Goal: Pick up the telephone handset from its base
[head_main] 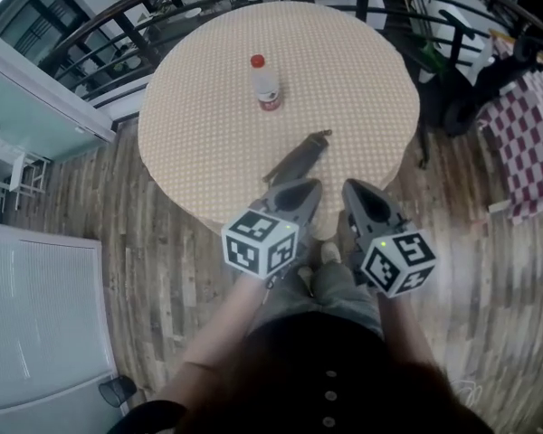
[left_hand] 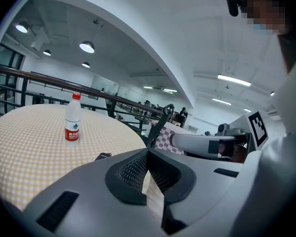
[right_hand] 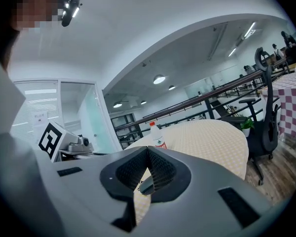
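Head view first: there's a round table with a beige dotted cloth point(head_main: 208, 125), a clear plastic water bottle with a red cap and red label point(head_main: 267, 87) near the middle, and a dark grey elongated object point(head_main: 300, 155) lying flat at roughly 5 o'clock from the bottle. My guess is that's the telephone handset, but it's too small to be sure, and I honestly can't make out a base under it. The left gripper point(head_main: 312, 188) and right gripper point(head_main: 355, 188) sit side by side at the table's 6 o'clock edge, pointing in toward that dark thing but clearly apart from it. Left gripper view: jaws pressed together at the tips with nothing between them, the bottle point(left_hand: 72, 125) off at 10 o'clock and a corner of the dark object point(left_hand: 102, 156) poking out just past the left jaw. Right gripper view: same deal, tips meeting and pinching nothing; the dark object point(right_hand: 145, 185) shows through the gap below the tips, lying on the table beyond. So task-wise basically nothing's done yet, I'd say. The jaws need to open, close the distance, grab and lift.
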`<move>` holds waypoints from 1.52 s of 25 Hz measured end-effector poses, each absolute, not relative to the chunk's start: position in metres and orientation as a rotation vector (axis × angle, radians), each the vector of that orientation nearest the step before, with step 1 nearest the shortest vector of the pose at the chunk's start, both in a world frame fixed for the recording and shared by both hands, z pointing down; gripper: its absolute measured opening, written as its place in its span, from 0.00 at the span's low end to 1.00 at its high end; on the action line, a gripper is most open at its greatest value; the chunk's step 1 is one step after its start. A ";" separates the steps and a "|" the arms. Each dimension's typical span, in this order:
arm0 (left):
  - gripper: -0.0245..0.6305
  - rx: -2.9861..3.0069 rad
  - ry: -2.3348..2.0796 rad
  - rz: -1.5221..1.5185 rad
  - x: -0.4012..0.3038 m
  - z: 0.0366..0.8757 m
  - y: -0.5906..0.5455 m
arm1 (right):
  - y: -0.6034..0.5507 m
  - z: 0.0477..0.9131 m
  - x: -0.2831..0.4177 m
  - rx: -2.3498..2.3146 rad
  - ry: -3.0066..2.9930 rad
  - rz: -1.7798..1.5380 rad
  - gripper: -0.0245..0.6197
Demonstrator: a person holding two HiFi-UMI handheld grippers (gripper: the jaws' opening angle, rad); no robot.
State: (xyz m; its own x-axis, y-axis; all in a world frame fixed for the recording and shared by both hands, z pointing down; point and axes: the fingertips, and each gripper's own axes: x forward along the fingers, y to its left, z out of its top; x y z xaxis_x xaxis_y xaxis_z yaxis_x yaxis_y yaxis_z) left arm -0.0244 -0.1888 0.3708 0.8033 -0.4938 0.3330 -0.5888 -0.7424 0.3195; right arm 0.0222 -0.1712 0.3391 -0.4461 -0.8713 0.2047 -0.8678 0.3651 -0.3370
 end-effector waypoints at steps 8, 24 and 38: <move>0.05 2.548 -0.848 0.314 -0.007 0.370 -0.215 | -0.199 0.347 0.028 -1.588 2.650 -0.688 0.05; 0.05 2.529 -0.863 0.589 -0.011 0.411 -0.259 | -0.239 0.389 0.030 -1.544 2.666 -0.879 0.05; 0.06 2.453 -0.915 0.796 -0.018 0.454 -0.284 | -0.268 0.430 0.029 -1.488 2.679 -1.020 0.05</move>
